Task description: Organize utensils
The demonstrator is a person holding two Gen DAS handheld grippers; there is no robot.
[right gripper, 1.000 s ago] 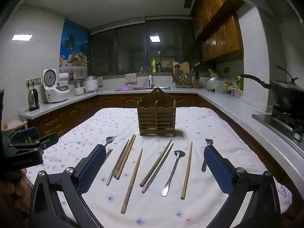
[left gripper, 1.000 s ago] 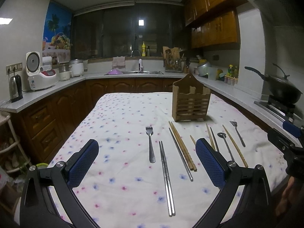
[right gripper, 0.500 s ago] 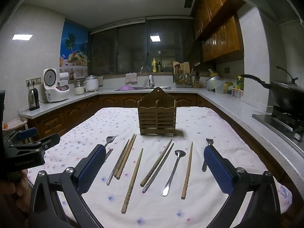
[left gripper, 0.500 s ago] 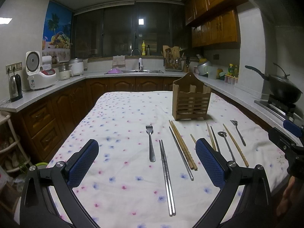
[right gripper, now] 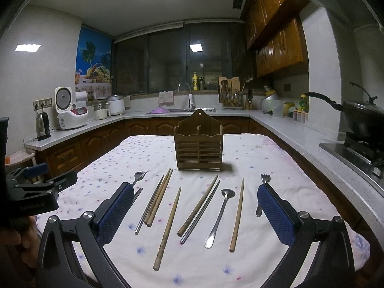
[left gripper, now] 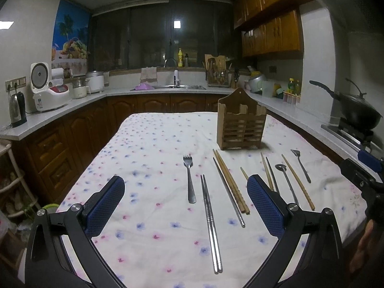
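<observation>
Left gripper point(left gripper: 183, 201) held level, blue-padded fingers point(left gripper: 105, 206) spread wide, nothing between them, right gripper point(right gripper: 195, 213) beside it, fingers point(right gripper: 276, 216) equally wide apart, empty

A dim kitchen has dark wooden lower cabinets point(left gripper: 60, 148) under a pale countertop point(right gripper: 79, 129) and wooden wall cupboards point(left gripper: 271, 33) on the right. Dark windows point(right gripper: 168, 62) span the far wall above the sink point(left gripper: 177, 87), beside a tropical fruit poster point(right gripper: 93, 64). Ceiling panel lights point(right gripper: 27, 47) glow overhead.
</observation>
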